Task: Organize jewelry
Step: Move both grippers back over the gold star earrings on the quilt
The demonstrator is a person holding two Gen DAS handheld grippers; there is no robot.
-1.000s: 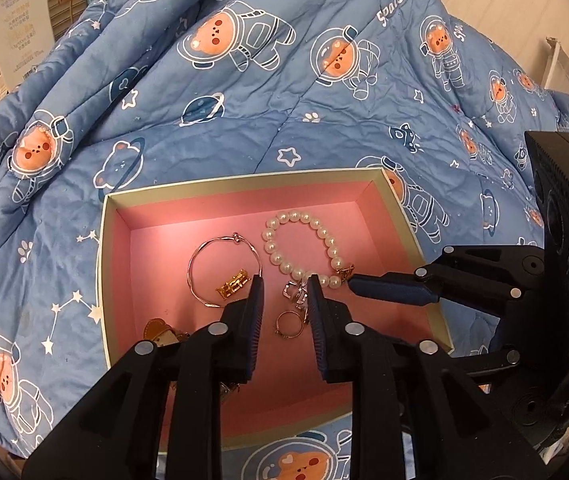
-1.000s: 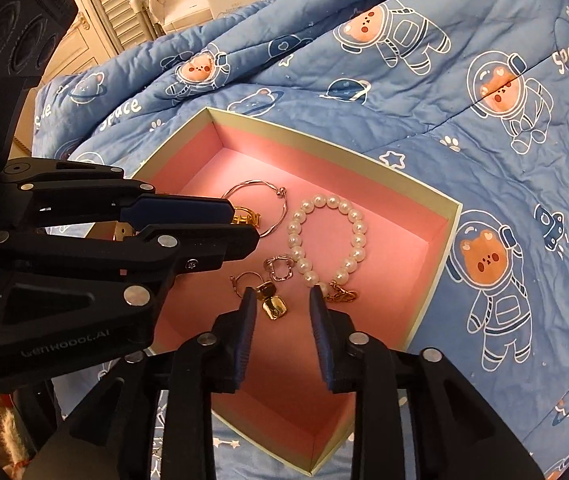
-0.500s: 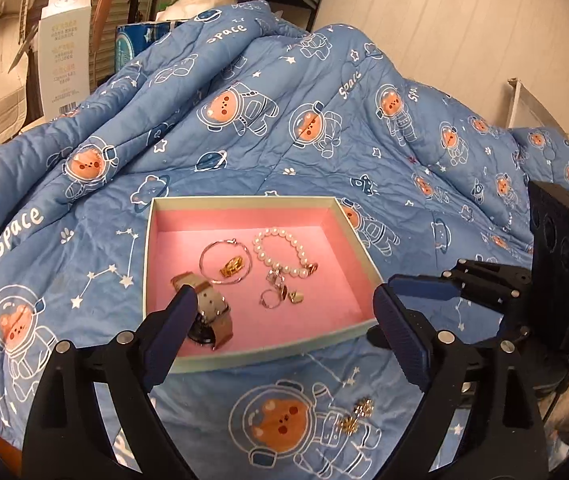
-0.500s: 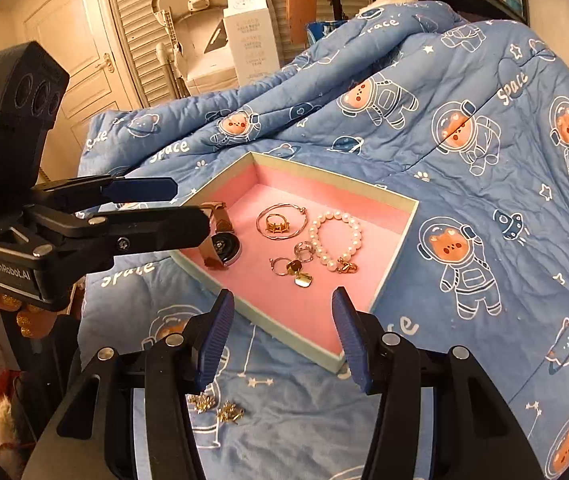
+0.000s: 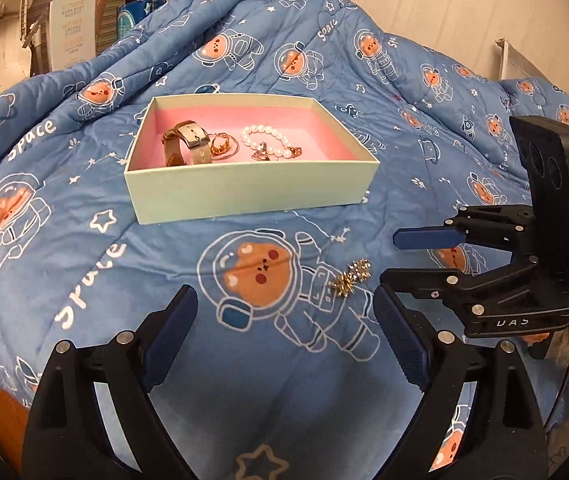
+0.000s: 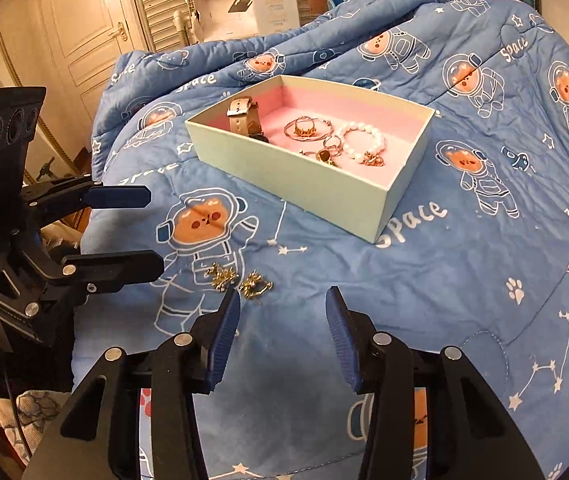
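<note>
Now, in the left wrist view, the left gripper (image 5: 284, 334) hangs over the blue quilt (image 5: 84, 240) with its jaws spread wide and nothing between them. The gold earrings (image 5: 350, 278) lie loose on the quilt at about one o'clock from its fingertips, close to the right-hand finger, while the box (image 5: 252, 188) sits further off at twelve o'clock, already holding a watch (image 5: 186, 146), a bangle (image 5: 224, 146) and a pearl bracelet (image 5: 270, 140). The right gripper (image 5: 388, 258) shows at three o'clock, empty too. In the right wrist view, the right gripper (image 6: 282, 338) has just narrowed its jaws a little, yet they stand partly apart and grip nothing; the earrings (image 6: 240, 280) rest at eleven o'clock, just beyond its left finger, and the box (image 6: 296, 176) lies at twelve to one o'clock. The left gripper (image 6: 154, 232) waits at nine o'clock. The step in hand looks like picking up the earrings, likely with the right gripper. To do it well, shift slightly toward eleven o'clock so one earring sits squarely between the pads, come down steeply, press gently into the soft quilt and pinch the metal only, not a fold of cloth.
</note>
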